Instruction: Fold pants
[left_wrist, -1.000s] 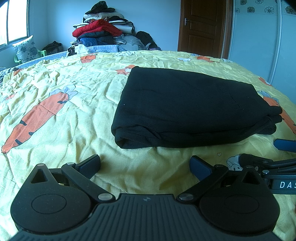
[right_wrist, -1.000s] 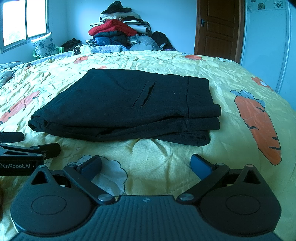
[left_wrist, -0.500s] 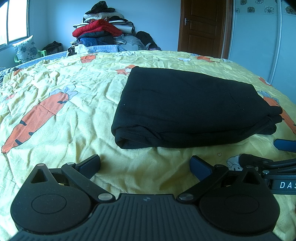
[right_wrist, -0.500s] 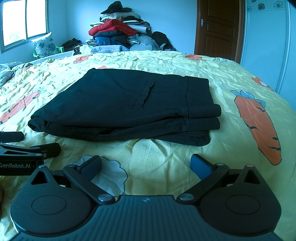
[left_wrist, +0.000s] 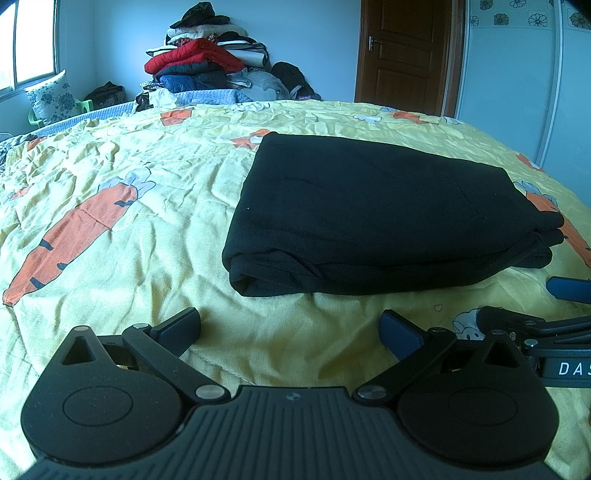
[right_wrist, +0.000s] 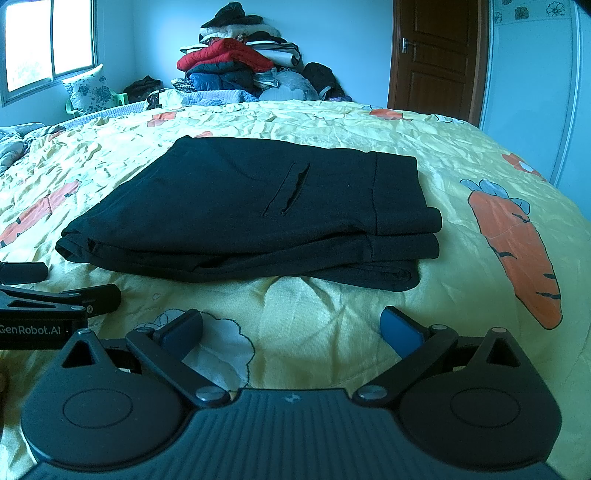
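Left gripper (left_wrist: 290, 328) fingers (left_wrist: 177, 329) spread wide apart, nothing between them, hovering low over the bed (left_wrist: 110, 177) just short of the pants (left_wrist: 369, 218). Right gripper (right_wrist: 291, 328) same: fingers (right_wrist: 400, 329) wide apart, empty, bare bedspread between them. Both sit side by side at the near edge; the right gripper's fingers show at the right border of the left view, the left gripper's at the left border of the right view, close but not touching. Pants black, folded into a flat stacked rectangle, lying mid-bed straight ahead of both grippers, apart from all fingers. In the right view the waistband end faces right with layered edges stacked, a slit pocket (right_wrist: 290, 190) on top; in the left view the rounded fold corner is nearest. Bedspread yellow, wrinkled, with carrot prints (right_wrist: 517, 254) either side of the pants. A strip of open bedspread lies between fingers and pants, wide open room left and right of them. Far side: clothes pile (left_wrist: 207, 66) against the wall, floral pillow (left_wrist: 51, 96) under the window (right_wrist: 44, 44), brown door (left_wrist: 402, 55) far right, closed, white wardrobe panel (left_wrist: 517, 92) beside it. Nothing lies between the grippers and the pants.
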